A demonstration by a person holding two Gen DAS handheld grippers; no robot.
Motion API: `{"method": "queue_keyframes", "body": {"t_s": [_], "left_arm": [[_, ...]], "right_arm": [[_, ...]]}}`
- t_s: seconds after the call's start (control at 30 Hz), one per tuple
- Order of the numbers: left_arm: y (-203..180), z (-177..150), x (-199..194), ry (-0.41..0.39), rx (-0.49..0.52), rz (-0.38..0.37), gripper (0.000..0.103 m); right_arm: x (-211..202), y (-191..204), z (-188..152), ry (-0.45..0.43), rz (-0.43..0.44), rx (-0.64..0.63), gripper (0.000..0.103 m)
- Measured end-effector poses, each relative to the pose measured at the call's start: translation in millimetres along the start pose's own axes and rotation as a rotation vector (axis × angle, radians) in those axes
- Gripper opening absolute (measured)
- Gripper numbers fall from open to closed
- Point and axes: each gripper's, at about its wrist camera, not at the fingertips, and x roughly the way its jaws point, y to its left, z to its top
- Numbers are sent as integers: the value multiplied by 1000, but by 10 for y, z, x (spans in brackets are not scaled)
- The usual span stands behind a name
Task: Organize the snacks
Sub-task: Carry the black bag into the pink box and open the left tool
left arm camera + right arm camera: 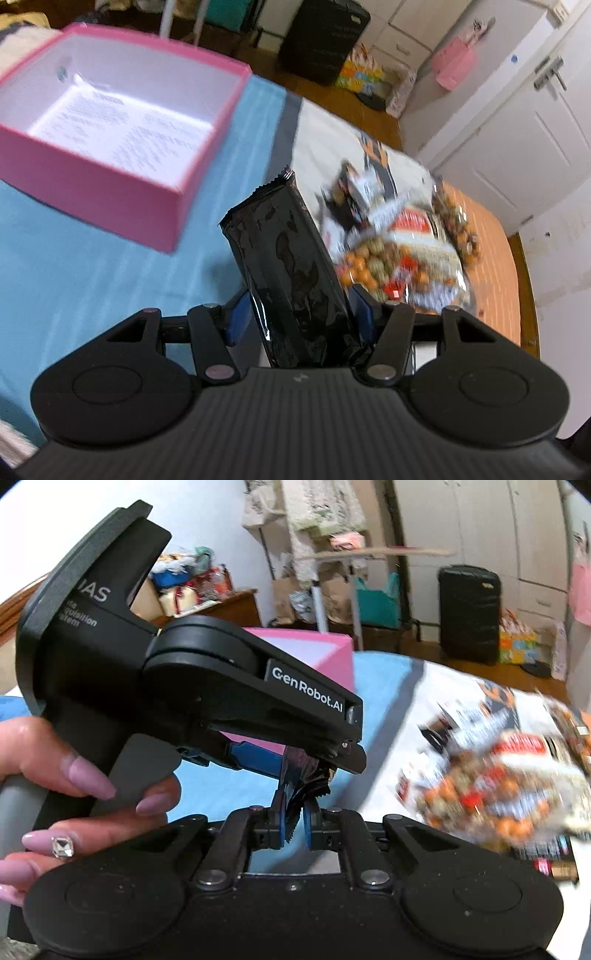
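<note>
My left gripper (297, 317) is shut on a black snack packet (290, 269) and holds it above the blue cloth, its sealed end pointing up toward the open pink box (122, 184) at the upper left. In the right wrist view the left gripper (295, 753) is close in front, and my right gripper (297, 825) is shut on the crimped end of the same black packet (301, 794). A pile of nut and snack packets (402, 251) lies to the right, blurred in both views (491, 775).
The pink box holds only a printed sheet on its floor (122, 129). The table has a blue cloth (92, 280) on the left and a white and orange cover (491, 243) on the right. A black suitcase (469, 613) and white cabinets stand behind.
</note>
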Motion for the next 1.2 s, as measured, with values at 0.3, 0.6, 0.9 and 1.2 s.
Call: {"method": "queue_keyframes", "body": {"t_s": [0.3,0.6,0.9,1.2], "left_arm": [[426,599,-298,-95,-106,28,56],[834,1124,-78,-143,-172,119,56],[1279,1414,340,-177,-231,353,69],[1011,1318,116,-144,-15,311,72]], "right_arm": [[343,186,646,-9,99,-50,12],[967,232,1112,76,147,-21,12],[1571,168,1219,72,-6,-38,35],[852,13,1253,63,62,-80,59]]}}
